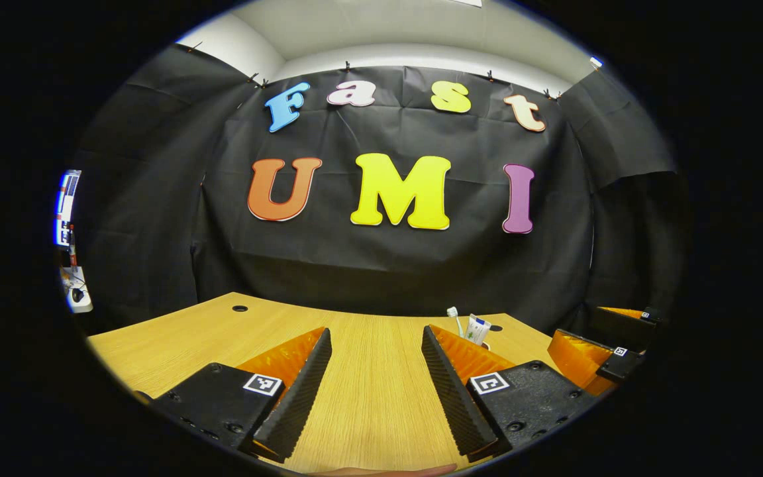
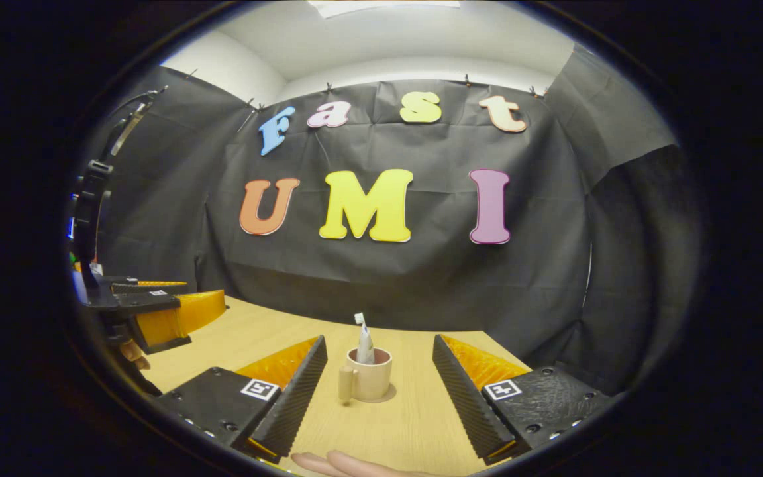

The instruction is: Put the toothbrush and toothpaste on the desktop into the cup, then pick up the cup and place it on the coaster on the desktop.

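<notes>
- Left gripper view, lower centre: left gripper (image 1: 376, 371) with jaws spread wide, nothing between them, bare wooden desktop (image 1: 222, 331) beneath.
- Same view, right of centre: toothbrush (image 1: 454, 319) head and toothpaste (image 1: 478, 328) stand up behind the right finger; the cup itself is hidden.
- Same view, far right: the right gripper's fingers lie at the edge.
- Right gripper view, far left: the left gripper hangs above the desktop edge.
- Right gripper view, lower centre: right gripper (image 2: 379, 377) parted wide, fingers clear of the cup (image 2: 368, 381).
- The cup stands upright on a round coaster (image 2: 388, 397), handle to the left, toothbrush and toothpaste inside.
</notes>
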